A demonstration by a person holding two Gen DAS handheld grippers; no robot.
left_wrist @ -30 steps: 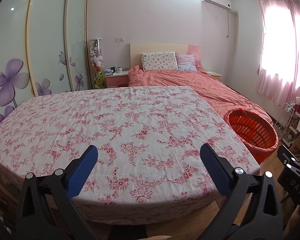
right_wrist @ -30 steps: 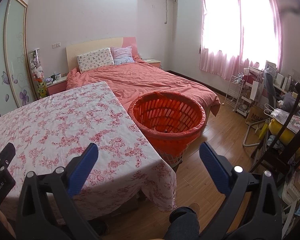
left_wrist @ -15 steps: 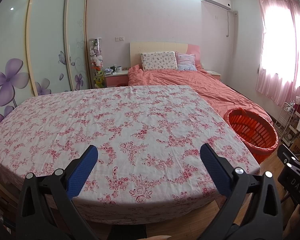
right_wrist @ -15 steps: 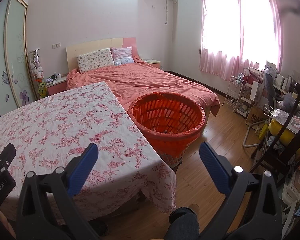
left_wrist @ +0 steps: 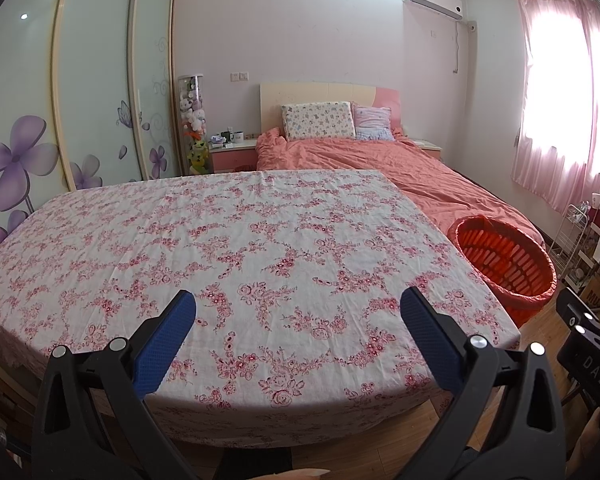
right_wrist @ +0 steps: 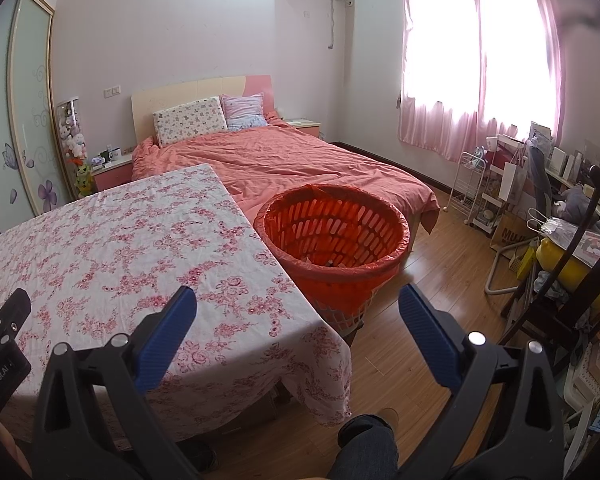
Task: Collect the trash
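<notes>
Hovering low in the frame, the left gripper (left_wrist: 298, 330) has its blue pads (left_wrist: 165, 344) spread wide and holds nothing, above the near edge of the table's floral tablecloth (left_wrist: 236, 240). The right gripper (right_wrist: 298, 328) is equally spread and empty at bottom centre, over the cloth's right corner. Just beyond it, mid-frame, the orange trash basket (right_wrist: 336, 240) with its orange liner stands on the wooden floor (right_wrist: 428, 320), touching the table's side and the foot of the pink bed (right_wrist: 300, 160). Small bits lie at the basket's bottom.
</notes>
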